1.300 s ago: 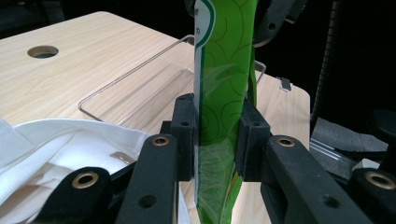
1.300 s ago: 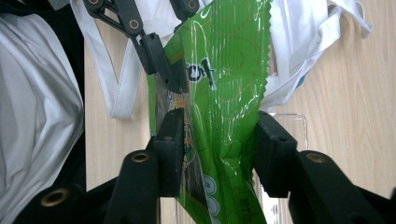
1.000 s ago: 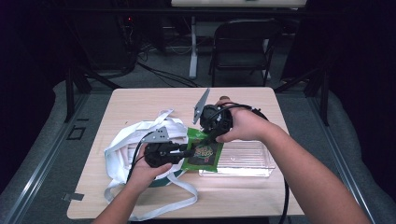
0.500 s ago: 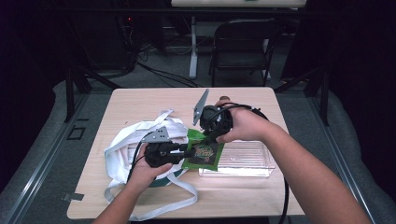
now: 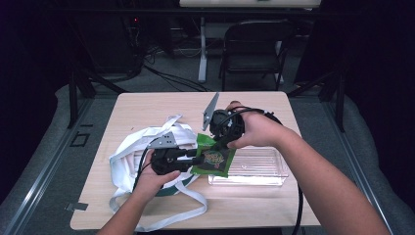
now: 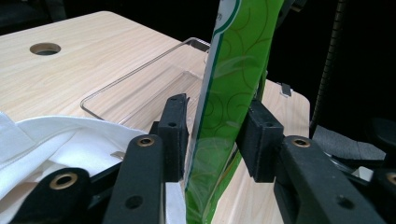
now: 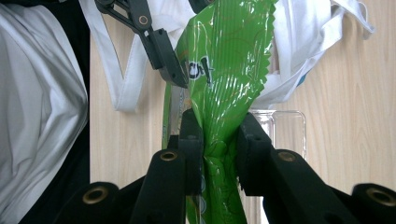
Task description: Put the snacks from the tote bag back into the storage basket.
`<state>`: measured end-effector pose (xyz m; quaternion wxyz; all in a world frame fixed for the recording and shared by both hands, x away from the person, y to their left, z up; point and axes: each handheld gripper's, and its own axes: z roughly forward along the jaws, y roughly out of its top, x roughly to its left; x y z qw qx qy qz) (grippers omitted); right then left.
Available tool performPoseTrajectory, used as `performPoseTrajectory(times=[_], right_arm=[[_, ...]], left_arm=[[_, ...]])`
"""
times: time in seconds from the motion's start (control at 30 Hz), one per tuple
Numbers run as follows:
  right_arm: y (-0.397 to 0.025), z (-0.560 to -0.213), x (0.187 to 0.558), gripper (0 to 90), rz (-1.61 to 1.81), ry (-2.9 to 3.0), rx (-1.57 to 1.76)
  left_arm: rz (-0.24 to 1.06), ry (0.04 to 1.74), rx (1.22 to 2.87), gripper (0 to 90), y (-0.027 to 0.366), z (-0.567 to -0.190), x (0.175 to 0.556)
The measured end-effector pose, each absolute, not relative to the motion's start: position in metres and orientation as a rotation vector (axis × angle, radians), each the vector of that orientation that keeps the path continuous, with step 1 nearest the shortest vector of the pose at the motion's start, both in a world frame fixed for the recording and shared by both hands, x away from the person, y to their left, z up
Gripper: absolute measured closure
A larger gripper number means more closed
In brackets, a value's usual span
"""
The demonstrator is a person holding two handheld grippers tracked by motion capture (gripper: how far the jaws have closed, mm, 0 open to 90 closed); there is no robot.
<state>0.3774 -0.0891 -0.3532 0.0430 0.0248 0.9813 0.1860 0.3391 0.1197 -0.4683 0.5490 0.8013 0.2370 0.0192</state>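
A green snack packet (image 5: 214, 157) hangs above the table, between a white cloth bag (image 5: 131, 152) and a clear plastic tray (image 5: 260, 169). My right gripper (image 5: 223, 143) comes down from above and is shut on the packet's upper part. In the right gripper view its jaws (image 7: 219, 140) crumple the green foil (image 7: 229, 60) between the pads. My left gripper (image 5: 197, 159) reaches in from the left at the packet's side edge. In the left gripper view the packet (image 6: 233, 70) stands between the open jaws (image 6: 217, 135), against the right pad with a small gap at the left one.
The tray (image 6: 140, 84) lies empty on the wooden table (image 5: 147, 107), right of the bag (image 6: 70, 135), whose straps trail to the front edge. A round hole (image 6: 45, 48) marks the tabletop. A dark chair (image 5: 254, 49) stands beyond the far edge.
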Motion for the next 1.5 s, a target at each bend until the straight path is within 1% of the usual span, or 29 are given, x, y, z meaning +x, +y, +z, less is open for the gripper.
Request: performPoseTrajectory(times=[0.37,0.87,1.5], right_arm=[[-0.095,-0.349,0.379,74.8,0.531,2.981,0.083],[-0.11,-0.341,0.385,74.8,0.495,2.931,0.135],[-0.128,-0.336,0.396,74.8,0.433,2.88,0.177]], left_arm=[[0.043,0.575,1.894,62.2,0.123,-0.468,0.341],[0.055,0.608,1.877,56.8,0.129,-0.468,0.342],[0.099,0.709,1.853,56.0,0.147,-0.471,0.35]])
